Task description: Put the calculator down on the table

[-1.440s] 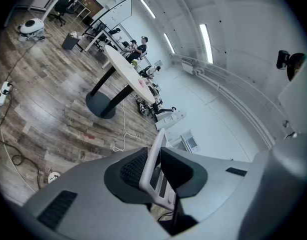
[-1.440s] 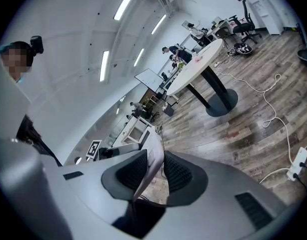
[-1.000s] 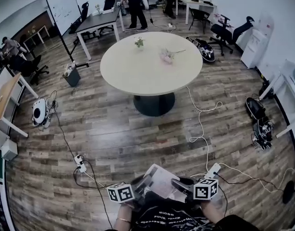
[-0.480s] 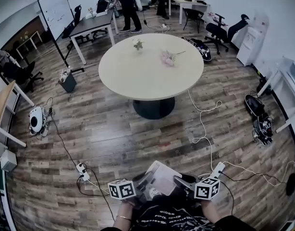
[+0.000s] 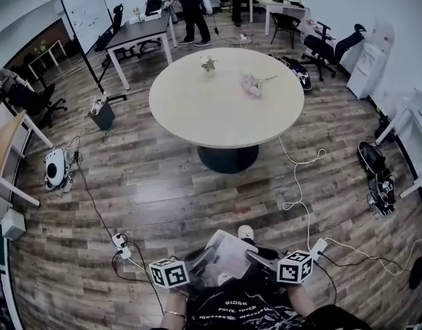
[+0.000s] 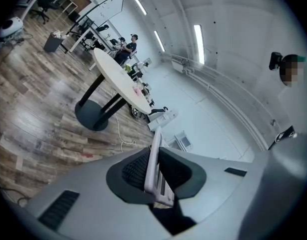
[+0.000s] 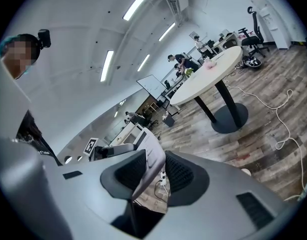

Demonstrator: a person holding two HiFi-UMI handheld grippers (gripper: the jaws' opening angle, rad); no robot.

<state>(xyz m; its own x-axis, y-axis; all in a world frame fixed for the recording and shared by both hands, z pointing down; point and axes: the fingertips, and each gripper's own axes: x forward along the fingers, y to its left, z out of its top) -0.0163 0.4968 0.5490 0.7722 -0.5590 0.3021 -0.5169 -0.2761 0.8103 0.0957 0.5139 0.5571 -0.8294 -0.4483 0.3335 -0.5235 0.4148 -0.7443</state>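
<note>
A pale flat calculator (image 5: 228,258) hangs low in the head view, held between both grippers close to the person's body. My left gripper (image 5: 203,265) pinches its left edge, jaws closing on it. In the left gripper view the calculator (image 6: 152,160) stands edge-on between the dark pads of the left gripper (image 6: 154,173). My right gripper (image 5: 258,258) grips the other edge. The right gripper view shows the calculator (image 7: 152,160) pressed between the pads of the right gripper (image 7: 151,173). The round beige table (image 5: 218,112) stands some way ahead across the wooden floor.
On the table lie a pink flower bunch (image 5: 252,84) and a small plant (image 5: 209,64). A power strip (image 5: 119,243) and a white cable (image 5: 298,184) trail over the floor. Bags (image 5: 380,181) sit at right, a bin (image 5: 103,113) at left, people (image 5: 191,5) at the back.
The person has stepped toward the round table, which now looks a little nearer; a shoe tip shows below the calculator. Both grippers still hold the calculator the same way.
</note>
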